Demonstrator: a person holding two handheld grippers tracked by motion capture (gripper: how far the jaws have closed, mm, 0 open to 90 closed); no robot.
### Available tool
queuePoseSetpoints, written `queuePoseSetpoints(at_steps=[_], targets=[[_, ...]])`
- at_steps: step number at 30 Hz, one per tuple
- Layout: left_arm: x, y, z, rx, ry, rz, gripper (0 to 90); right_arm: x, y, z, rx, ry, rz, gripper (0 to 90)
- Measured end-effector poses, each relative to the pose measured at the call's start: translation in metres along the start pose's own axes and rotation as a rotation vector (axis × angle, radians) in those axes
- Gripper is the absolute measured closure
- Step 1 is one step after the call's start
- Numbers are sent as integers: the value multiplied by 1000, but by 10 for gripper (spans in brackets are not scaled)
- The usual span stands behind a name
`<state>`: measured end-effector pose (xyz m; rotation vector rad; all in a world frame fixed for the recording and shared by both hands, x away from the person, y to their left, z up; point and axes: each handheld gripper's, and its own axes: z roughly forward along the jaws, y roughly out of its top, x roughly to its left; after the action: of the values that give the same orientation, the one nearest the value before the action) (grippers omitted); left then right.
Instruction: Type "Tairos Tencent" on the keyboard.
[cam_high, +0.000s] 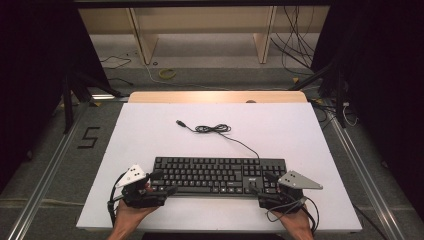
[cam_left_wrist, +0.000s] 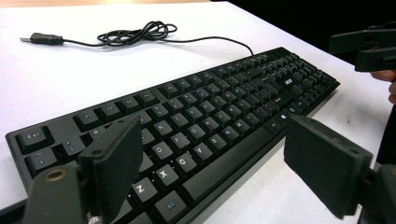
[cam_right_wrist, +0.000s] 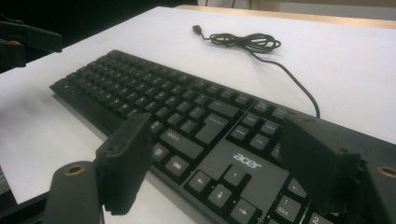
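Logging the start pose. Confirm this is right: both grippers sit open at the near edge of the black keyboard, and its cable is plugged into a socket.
Wrong about the cable: the high view shows its USB plug lying loose on the table. The left gripper and right gripper are open at the keyboard.

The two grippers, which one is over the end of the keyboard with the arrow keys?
The right gripper. Its open jaws hang over the arrow keys; the left gripper is at the Esc end of the keyboard.

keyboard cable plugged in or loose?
Loose: the cable lies partly coiled on the table, its USB plug free, beyond the keyboard.
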<state>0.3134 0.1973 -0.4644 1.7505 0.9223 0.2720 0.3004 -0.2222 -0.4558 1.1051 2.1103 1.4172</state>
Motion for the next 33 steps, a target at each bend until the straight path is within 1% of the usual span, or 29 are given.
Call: queuePoseSetpoints(at_steps=[3,4,9,13,14,16,18,19,22,25,26,27,28,29,31,33], targets=[[1,0,0,7,9,-1,212,0,2,2,5,7,0,278],[1,0,0,8,11,-2,215,0,3,4,11,19,2,282],[3,0,0,15,24,1,240,4,11,11,14,40,-7,299],[4,-1,-1,23,43,3,258,6,15,15,23,56,-10,314],[5,-1,-1,27,51,0,270,8,18,19,31,59,-7,325],[5,-1,-1,32,50,-5,292,9,19,21,34,62,-8,333],[6,-1,-1,40,57,-9,318,12,24,28,46,73,-14,355],[6,-1,-1,44,63,-8,318,12,24,28,46,73,-14,355],[8,-1,-1,55,74,-11,374,16,30,37,61,90,-27,392],[9,-1,-2,62,86,-26,424,19,34,45,76,106,-23,433],[11,-1,-4,67,98,-31,445,21,36,48,87,104,-23,448],[12,0,-5,72,109,-28,466,22,37,51,98,107,-31,459],[12,0,-5,72,109,-28,491,24,38,54,107,113,-37,469],[14,0,-7,81,124,-30,516,26,39,57,115,117,-42,480],[16,0,-7,89,133,-43,557,29,41,62,124,127,-52,508],[16,0,-7,98,133,-47,593,32,43,68,129,143,-57,542]])
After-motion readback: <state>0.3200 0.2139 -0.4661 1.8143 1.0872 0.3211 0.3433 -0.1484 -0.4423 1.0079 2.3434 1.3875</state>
